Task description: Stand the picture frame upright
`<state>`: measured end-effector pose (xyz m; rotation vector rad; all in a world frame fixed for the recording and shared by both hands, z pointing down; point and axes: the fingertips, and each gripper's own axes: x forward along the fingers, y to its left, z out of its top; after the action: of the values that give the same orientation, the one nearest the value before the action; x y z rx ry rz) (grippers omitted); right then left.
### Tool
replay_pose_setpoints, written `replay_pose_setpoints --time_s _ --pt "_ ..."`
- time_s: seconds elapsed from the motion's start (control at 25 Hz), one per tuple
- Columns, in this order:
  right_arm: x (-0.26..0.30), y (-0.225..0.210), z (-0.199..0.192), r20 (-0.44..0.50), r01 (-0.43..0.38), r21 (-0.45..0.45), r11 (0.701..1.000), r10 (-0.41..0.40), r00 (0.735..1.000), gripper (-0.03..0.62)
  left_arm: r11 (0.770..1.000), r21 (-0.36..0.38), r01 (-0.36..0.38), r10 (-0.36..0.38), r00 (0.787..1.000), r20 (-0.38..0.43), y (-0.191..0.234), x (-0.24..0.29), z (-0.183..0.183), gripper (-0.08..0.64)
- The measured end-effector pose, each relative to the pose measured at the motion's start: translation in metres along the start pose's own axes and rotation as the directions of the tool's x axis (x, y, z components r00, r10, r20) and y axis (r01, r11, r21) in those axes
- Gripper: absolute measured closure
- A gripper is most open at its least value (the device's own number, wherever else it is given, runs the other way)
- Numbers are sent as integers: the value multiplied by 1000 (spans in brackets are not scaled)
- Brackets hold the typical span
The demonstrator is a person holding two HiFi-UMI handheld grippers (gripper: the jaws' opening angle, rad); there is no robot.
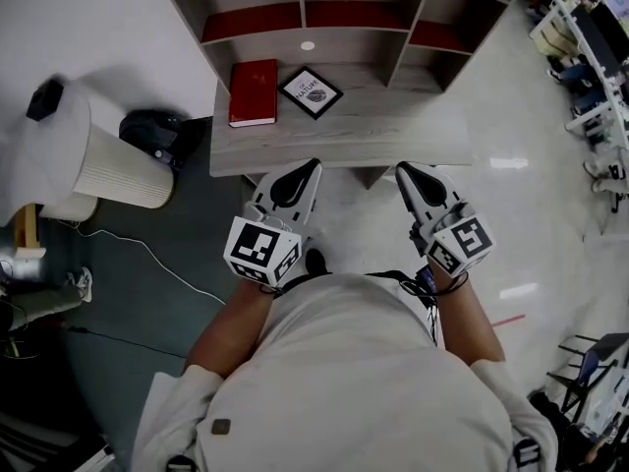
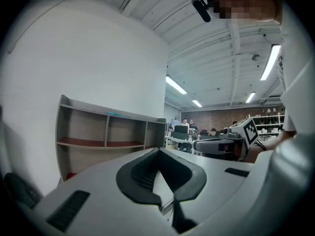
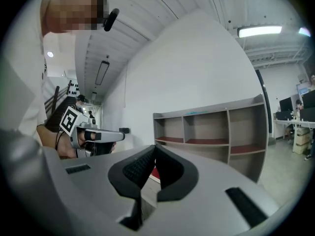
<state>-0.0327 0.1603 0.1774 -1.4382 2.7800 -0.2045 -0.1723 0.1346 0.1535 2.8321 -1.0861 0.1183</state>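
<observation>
A small black picture frame [image 1: 311,92] with a white print lies flat on the grey desk [image 1: 393,136], turned like a diamond, just right of a red book [image 1: 253,92]. My left gripper [image 1: 313,165] is shut and empty, its tip at the desk's near edge, a little short of the frame. My right gripper [image 1: 402,170] is also shut and empty, level with the left one and to the right of the frame. In the left gripper view the shut jaws point at the shelf unit [image 2: 106,136]. The right gripper view shows the same shelf unit [image 3: 211,132] beyond its shut jaws.
A shelf unit with red-lined compartments [image 1: 334,13] stands at the back of the desk. A white cylindrical appliance [image 1: 108,170] and a cable [image 1: 147,254] sit on the dark floor to the left. Office desks with people stand at the far right [image 1: 590,57].
</observation>
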Motion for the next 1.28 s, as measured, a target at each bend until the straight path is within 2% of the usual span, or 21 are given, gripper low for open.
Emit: replay_pose_setpoints --time_s 0.28,0.44,0.56,0.76,0.96,1.28 --pt "52 14 -1 -30 -6 -18 1000 6 1000 577 1000 -18 -21 21 1000 1 63 -20 -1 543" --pt "75 20 -16 -64 -47 -11 999 46 997 577 998 -31 -56 56 998 5 89 -27 -4 543" --pt "91 19 -19 -59 -60 24 998 61 996 577 997 -29 -67 67 998 -1 102 -27 -5 543" --pt "122 19 -23 -66 -101 25 995 103 993 577 994 -35 -101 100 995 -15 131 -25 -10 543" --pt "153 2 -29 -89 -131 40 991 134 987 577 990 -36 -133 132 991 -27 155 -11 -11 543" --pt "199 -37 -47 -150 -188 61 980 195 969 577 987 -76 -140 137 989 -48 183 32 -22 543"
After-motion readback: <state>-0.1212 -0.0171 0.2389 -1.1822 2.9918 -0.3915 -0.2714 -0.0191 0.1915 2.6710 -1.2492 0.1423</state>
